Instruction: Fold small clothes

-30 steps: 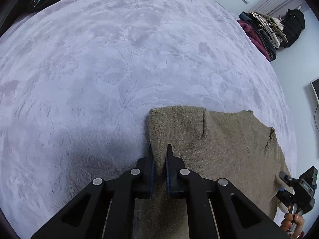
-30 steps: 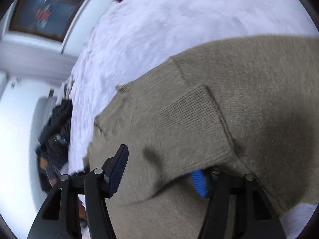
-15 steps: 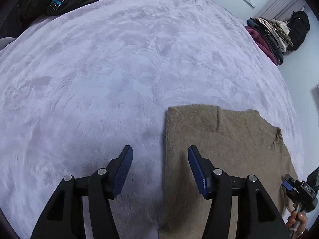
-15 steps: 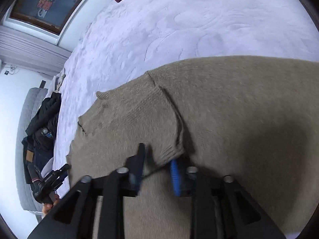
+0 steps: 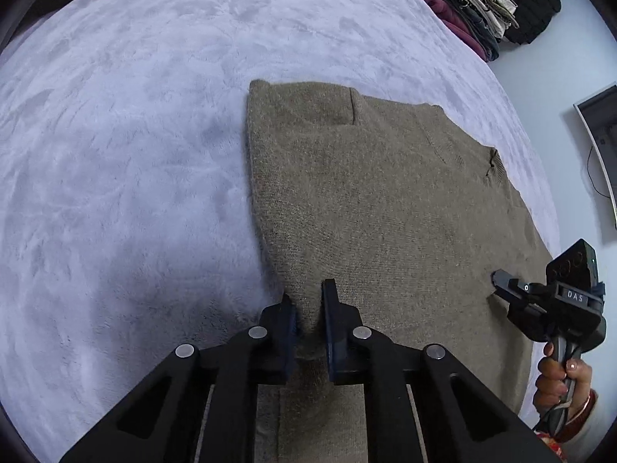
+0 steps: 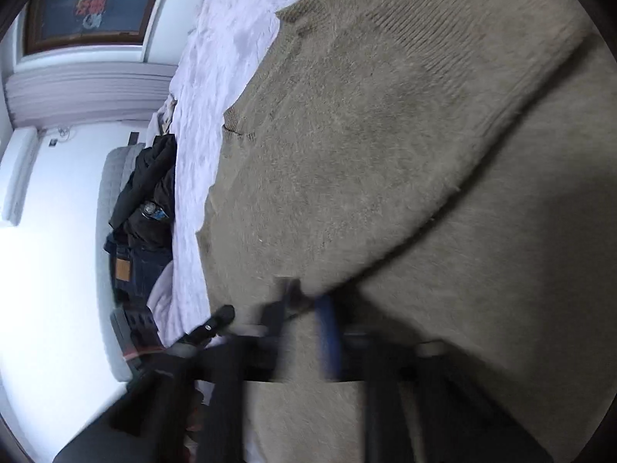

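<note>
A tan knit sweater [image 5: 378, 193] lies flat on a pale lilac plush blanket [image 5: 115, 154], with a sleeve folded across its top. My left gripper [image 5: 308, 301] is shut on the sweater's near left edge. My right gripper [image 6: 304, 301] is blurred in its own view, its fingers pinched on a fold of the same sweater [image 6: 366, 135]. It also shows in the left wrist view [image 5: 501, 277], low at the sweater's right edge.
A pile of folded clothes [image 5: 466, 4] and a black bag [image 5: 536, 7] sit at the far right edge of the bed. Dark clothes [image 6: 146, 200] lie on a grey sofa beside the bed. A monitor [image 5: 601, 150] stands at the right.
My left gripper opened, let go of the sweater's top corner, drew back and shut again on the near left edge. My right gripper closed on a fold of the sweater.
</note>
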The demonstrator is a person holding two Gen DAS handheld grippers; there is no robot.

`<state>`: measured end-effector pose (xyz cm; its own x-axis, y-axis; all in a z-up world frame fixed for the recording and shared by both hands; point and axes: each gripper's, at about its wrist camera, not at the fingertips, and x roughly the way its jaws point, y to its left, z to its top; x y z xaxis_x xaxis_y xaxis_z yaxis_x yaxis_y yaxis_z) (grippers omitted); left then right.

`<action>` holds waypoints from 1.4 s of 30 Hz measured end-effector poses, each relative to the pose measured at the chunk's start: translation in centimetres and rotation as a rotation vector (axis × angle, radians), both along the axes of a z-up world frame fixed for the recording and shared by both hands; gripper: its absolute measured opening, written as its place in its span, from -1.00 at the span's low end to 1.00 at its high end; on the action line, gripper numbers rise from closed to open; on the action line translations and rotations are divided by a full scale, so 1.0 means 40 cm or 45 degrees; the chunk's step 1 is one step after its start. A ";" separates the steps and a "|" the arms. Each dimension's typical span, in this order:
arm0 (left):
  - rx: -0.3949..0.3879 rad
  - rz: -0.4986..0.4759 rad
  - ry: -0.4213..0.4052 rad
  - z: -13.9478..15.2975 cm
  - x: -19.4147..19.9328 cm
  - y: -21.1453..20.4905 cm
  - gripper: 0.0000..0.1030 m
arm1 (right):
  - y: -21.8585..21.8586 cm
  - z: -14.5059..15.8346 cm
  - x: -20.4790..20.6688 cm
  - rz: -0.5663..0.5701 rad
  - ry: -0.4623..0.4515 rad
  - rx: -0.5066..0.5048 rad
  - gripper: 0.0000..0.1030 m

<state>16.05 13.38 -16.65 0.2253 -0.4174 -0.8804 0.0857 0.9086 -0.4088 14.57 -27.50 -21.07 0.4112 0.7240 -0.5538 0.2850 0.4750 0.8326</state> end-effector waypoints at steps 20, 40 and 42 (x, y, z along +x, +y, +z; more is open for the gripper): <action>0.328 0.045 -0.115 0.080 -0.146 -0.051 0.68 | -0.179 0.078 -0.127 -0.103 -0.003 -0.290 -0.16; 0.348 -0.264 -0.092 0.085 -0.226 -0.595 0.69 | -0.558 0.083 -0.442 -0.467 0.077 -0.302 -0.08; 0.364 -0.282 -0.082 0.081 -0.227 -0.645 0.69 | -0.617 0.080 -0.490 -0.560 0.085 -0.283 -0.08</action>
